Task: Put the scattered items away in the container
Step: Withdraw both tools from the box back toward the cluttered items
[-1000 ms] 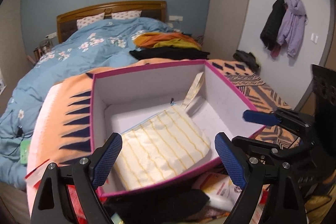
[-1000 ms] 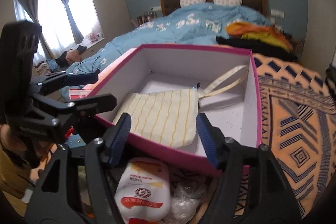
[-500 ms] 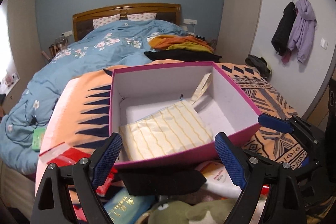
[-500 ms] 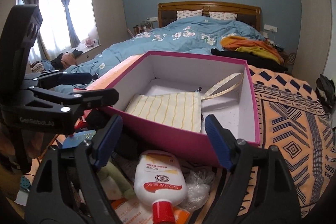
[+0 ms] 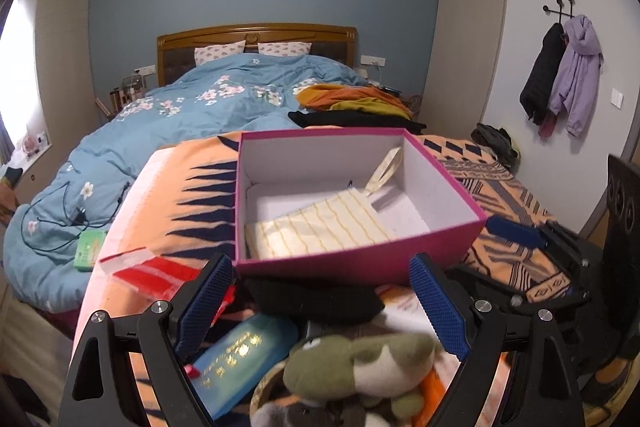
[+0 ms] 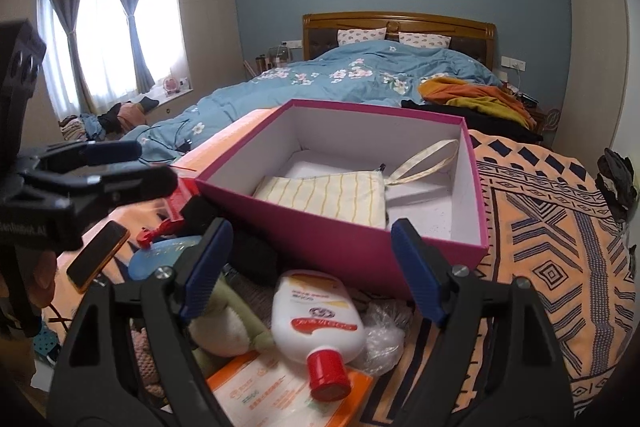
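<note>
Clutter lies heaped at the near end of a bed covered by an orange patterned blanket (image 6: 560, 227), just in front of a pink box (image 5: 360, 263); the box sits open on the blanket and holds a yellow-striped pouch (image 5: 320, 227) flat on its white floor, the pouch's strap looped up against the far wall. The left claw (image 5: 320, 303) hangs released above the pile, its blue pads spread wide with nothing between them; below it a green and white plush toy (image 5: 360, 367) lies blurred and partly cut off by the frame's lower edge, beside a blue booklet (image 5: 240, 351) with gold lettering too soft to read; a black item (image 5: 312, 301) wedged against the box's near wall cannot be made out. The right claw (image 6: 308, 271) is likewise released and empty, poised over a white lotion bottle (image 6: 316, 311) with a red cap, which rests on an orange and white packet (image 6: 256, 391) half hidden by the claw's frame; a crumpled clear plastic bag (image 6: 384, 335) lies just beside the bottle. A dark phone (image 6: 98, 255) with an orange edge lies at the left, partly hidden behind the other tool's black body; a red-and-clear packet (image 5: 148, 267) lies on the blanket left of the box.
</note>
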Demonstrator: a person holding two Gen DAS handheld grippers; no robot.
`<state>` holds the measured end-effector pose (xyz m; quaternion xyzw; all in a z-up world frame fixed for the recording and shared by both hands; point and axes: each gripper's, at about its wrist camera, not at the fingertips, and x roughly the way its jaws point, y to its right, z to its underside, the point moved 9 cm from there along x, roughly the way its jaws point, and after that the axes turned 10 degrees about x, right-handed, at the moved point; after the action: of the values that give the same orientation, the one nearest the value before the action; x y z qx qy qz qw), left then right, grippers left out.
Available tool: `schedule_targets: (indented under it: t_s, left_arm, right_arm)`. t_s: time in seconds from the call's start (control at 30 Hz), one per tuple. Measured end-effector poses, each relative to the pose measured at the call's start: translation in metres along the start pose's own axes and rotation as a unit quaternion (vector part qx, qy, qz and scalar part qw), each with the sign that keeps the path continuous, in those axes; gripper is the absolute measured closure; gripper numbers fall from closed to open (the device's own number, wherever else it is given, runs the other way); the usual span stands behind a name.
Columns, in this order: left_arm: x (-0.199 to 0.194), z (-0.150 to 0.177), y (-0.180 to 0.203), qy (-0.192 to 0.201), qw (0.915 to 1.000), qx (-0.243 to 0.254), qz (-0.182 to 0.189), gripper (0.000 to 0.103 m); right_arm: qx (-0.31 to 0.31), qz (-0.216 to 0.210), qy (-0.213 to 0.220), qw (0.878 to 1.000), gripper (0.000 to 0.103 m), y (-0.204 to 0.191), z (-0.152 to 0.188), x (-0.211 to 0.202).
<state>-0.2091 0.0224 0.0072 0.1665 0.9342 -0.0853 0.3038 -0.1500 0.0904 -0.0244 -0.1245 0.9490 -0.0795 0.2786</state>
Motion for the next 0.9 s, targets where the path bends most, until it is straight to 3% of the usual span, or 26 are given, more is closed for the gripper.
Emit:
schedule_targets:
  t_s: [0.5,0.9]
  left_arm:
    - [-0.01,0.052,-0.017,-0.015,0.9996,-0.023,0.003,0.011]
    - [0.002,0.085,-0.015,-0.039,0.9979,-0.029,0.042,0.011]
  right_arm:
    - [-0.046,-0.044,-0.027,0.998,0.02,-0.028,0.022,0.0]
    - [-0.067,-0.073,-0.072,0.993,0.02,-0.04,0.045,0.008]
